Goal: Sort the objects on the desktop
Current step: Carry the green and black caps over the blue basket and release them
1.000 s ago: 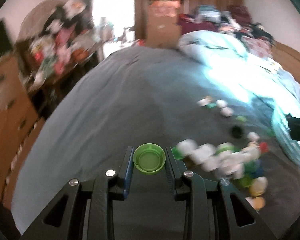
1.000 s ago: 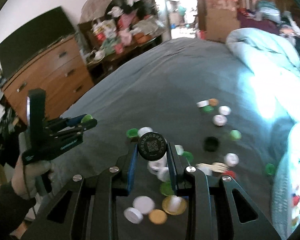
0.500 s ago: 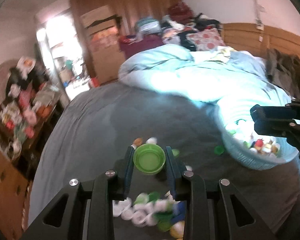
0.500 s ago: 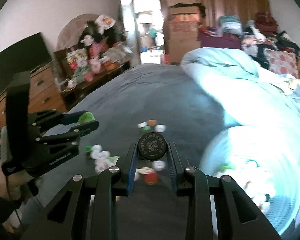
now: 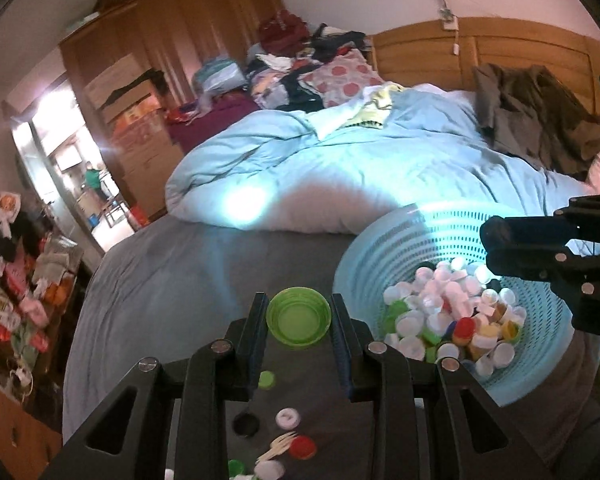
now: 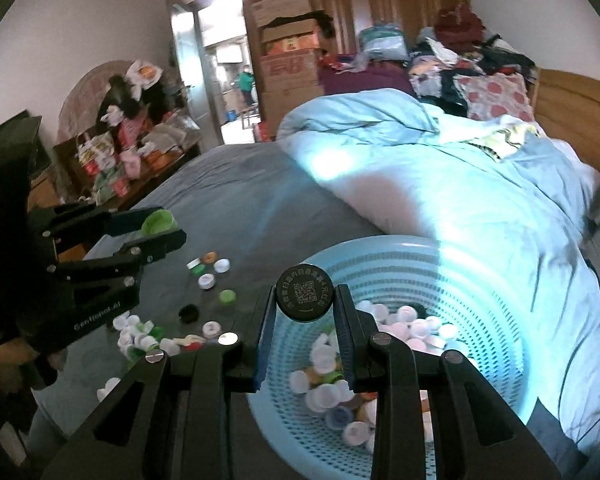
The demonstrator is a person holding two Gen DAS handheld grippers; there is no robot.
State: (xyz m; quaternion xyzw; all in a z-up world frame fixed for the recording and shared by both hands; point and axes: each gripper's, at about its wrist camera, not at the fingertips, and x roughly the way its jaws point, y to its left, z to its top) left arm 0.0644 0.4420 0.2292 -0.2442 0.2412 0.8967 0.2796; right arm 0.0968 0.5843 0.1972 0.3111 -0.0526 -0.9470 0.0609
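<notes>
Clearly we were well into the sorting: the blue basket point(image 6: 480, 280) on the grey sheet point(image 5: 180, 272) already held a deep heap of caps point(image 5: 452, 320), mostly white with some red, yellow, green and blue. We judged two more to be on their way in. Our right gripper point(image 6: 305, 300) pinched a black cap point(image 6: 305, 298) with a printed code on its top, poised over the basket's near rim. Our left gripper point(image 5: 299, 316) clamped a green cap point(image 5: 299, 317), hollow side toward its camera, over the sheet just beside the basket and not yet above it. Plenty was left: loose caps point(image 6: 208, 280) lay scattered on the sheet, with a tighter cluster point(image 6: 140, 340) nearer the left gripper.

The right view showed the spread of that leftover work and the left gripper point(image 6: 156, 232) from the side, with the green cap point(image 6: 158, 220) between its fingers. The left view showed only a few strays beneath its fingers, among them a red cap point(image 5: 302, 448) and something pale and forked that we could not name, but it gave the fuller look at the heap. It also caught the right gripper point(image 5: 492, 248) side-on above the basket; the black cap could not be made out there.
</notes>
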